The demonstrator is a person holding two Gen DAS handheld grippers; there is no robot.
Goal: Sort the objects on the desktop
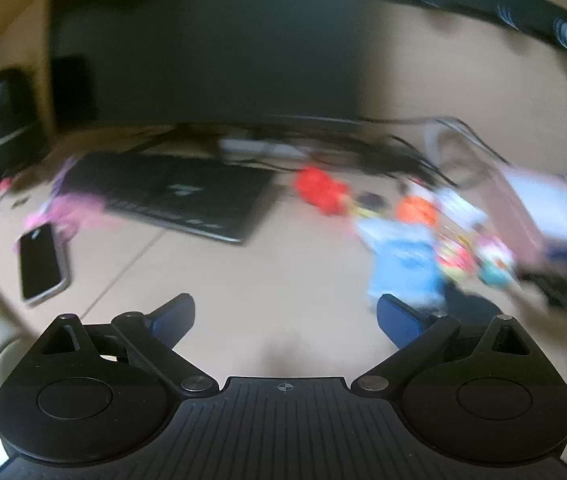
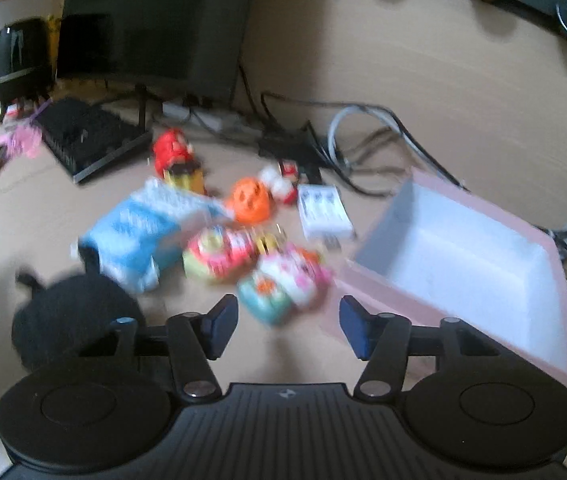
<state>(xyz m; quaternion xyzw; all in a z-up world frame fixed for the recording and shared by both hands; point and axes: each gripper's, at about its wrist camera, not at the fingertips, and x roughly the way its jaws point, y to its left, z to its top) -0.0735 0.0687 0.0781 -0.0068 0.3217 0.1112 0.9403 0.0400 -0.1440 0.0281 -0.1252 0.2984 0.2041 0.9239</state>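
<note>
Both views badly blurred. Left claw (image 1: 285, 318) hung released above bare desk (image 1: 219, 280), blue pads wide apart, nothing between them. Right claw (image 2: 288, 326) likewise released, jaws standing partly apart with only desk surface in the gap, no object pinched.

Ahead of the right claw lay a loose cluster of small toys: a teal and orange piece (image 2: 265, 298) nearest the pads, a pink and white one (image 2: 295, 272) just beside it, a round red-and-yellow one (image 2: 219, 254) to the left. Further back sat an orange pumpkin-faced ball (image 2: 249, 200), a red figure (image 2: 171, 150) and a white packet (image 2: 323, 212). Blue-and-white pouch (image 2: 135, 232) lay left of the cluster, a black object (image 2: 67, 316) near it. Pink box (image 2: 463, 264), open with white lining, stood right of the toys. Keyboard (image 1: 179, 196), phone (image 1: 39, 262) and dark monitor (image 1: 203, 40) seen from the left wrist.
</note>
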